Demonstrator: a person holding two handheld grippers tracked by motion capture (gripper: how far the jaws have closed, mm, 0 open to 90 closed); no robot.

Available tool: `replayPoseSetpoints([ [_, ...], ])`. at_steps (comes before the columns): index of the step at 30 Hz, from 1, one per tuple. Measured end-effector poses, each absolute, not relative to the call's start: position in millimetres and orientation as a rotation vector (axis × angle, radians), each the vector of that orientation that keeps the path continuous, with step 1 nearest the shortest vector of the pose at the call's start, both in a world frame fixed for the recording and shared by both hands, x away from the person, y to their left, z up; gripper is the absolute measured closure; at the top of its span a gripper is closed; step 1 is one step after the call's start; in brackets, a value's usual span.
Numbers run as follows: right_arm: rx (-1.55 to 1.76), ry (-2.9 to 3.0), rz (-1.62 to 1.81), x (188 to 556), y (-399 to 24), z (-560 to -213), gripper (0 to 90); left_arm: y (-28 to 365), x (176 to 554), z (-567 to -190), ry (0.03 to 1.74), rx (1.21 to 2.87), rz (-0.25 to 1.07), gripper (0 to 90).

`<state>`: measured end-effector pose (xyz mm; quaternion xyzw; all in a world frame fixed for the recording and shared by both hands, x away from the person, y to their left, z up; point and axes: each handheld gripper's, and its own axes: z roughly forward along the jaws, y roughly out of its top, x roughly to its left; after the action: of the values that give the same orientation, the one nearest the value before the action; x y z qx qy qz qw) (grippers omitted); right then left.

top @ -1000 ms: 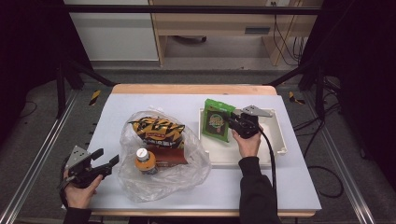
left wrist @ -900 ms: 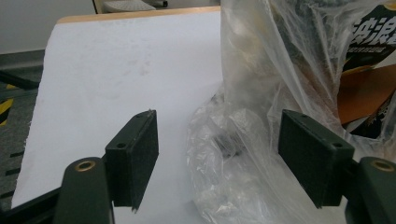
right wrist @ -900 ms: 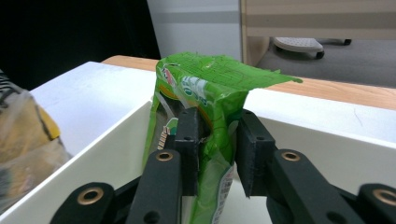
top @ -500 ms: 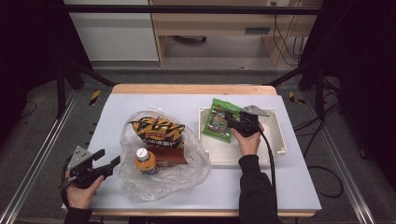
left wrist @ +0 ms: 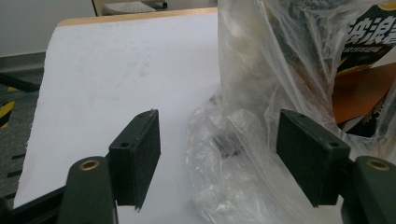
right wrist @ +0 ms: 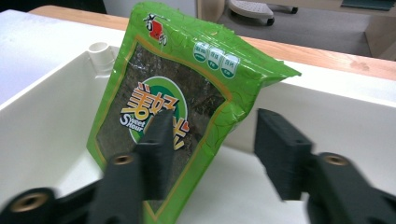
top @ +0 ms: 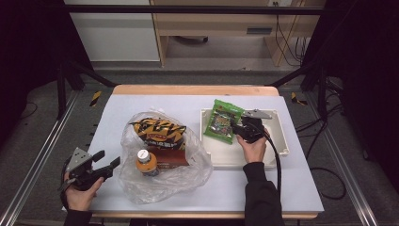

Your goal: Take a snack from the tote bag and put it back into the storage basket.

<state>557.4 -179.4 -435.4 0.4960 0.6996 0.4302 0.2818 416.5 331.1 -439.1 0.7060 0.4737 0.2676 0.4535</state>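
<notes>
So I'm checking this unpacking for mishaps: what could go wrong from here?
The green snack packet leans tilted on the white tray's wall, and the right gripper, whose jaws have just been closing, could knock it over. The left gripper, open at the clear plastic bag, might snag the film.

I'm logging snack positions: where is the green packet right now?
In the high view the green packet leans in the left end of the white tray, right of the plastic bag, just ahead of the right gripper.

Item count: one white tray (top: 282, 141); one green snack packet (top: 223, 120); one clear plastic bag (top: 188, 174); inside it, one orange-capped bottle (top: 147, 161) and one black-and-orange snack bag (top: 159, 132); two grippers: left gripper (top: 109, 165), right gripper (top: 236, 129).
</notes>
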Motion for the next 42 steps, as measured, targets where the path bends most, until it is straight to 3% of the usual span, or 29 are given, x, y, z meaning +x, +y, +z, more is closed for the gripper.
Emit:
replayPoseSetpoints([
  [1,1.312,1.855,1.168,555.9,-180.1,-436.2,71.2,331.2,416.5,-439.1,1.170,1.742,0.661,30.1],
  [2,1.324,1.851,1.167,555.5,-180.9,-436.6,74.5,331.2,416.6,-439.2,1.170,1.742,0.661,30.1],
  [12,1.253,1.840,1.220,572.3,-173.6,-443.9,77.0,329.3,417.2,-440.0,1.166,1.754,0.660,30.2],
  [15,1.234,1.838,1.242,576.2,-168.2,-442.6,74.1,330.0,417.0,-439.7,1.164,1.753,0.659,30.3],
  [21,1.255,1.848,1.210,577.3,-166.3,-444.3,52.4,330.9,416.4,-438.8,1.162,1.745,0.657,30.1],
  [42,1.158,1.794,1.274,514.7,-174.1,-392.4,27.8,335.5,406.8,-416.9,1.126,1.668,0.657,28.5],
])
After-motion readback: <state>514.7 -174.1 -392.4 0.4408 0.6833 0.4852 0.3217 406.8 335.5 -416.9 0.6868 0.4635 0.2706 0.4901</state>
